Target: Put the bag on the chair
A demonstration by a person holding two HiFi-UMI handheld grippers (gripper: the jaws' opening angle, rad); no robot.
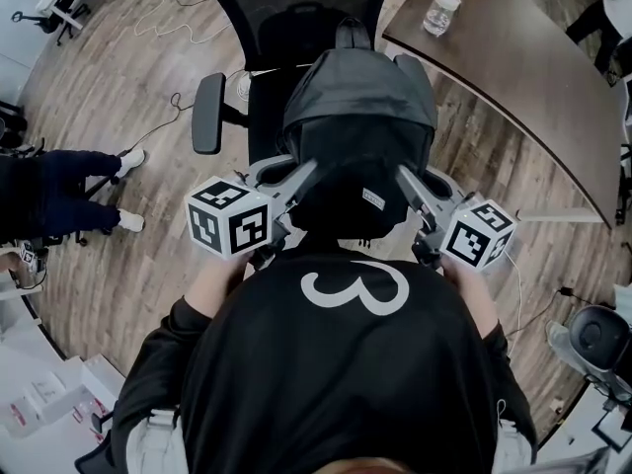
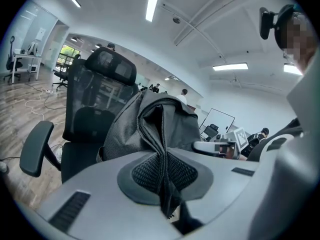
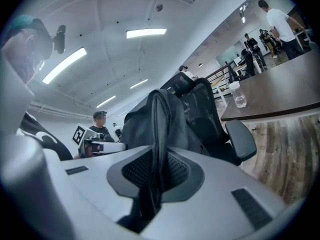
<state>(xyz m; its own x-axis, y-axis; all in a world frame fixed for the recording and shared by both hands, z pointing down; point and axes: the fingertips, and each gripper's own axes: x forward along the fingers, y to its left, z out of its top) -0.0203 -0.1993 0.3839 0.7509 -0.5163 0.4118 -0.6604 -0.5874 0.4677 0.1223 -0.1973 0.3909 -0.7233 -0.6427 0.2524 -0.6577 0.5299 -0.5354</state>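
Observation:
A dark grey bag (image 1: 359, 117) hangs in front of me, over the seat of a black mesh office chair (image 1: 286, 28). My left gripper (image 1: 296, 191) is shut on the bag's left side; in the left gripper view a pinched fold of the bag (image 2: 162, 154) runs between the jaws. My right gripper (image 1: 413, 197) is shut on the bag's right side, and a fold of the bag (image 3: 157, 149) passes between its jaws. The chair (image 2: 95, 114) stands just behind the bag, its armrest (image 1: 206, 113) to the left.
A dark wooden table (image 1: 523, 77) with a clear plastic cup (image 1: 441, 12) stands at the right. A person's legs and white shoes (image 1: 123, 191) are at the left. Cables (image 1: 158, 23) lie on the wood floor. Another chair (image 1: 602, 339) sits lower right.

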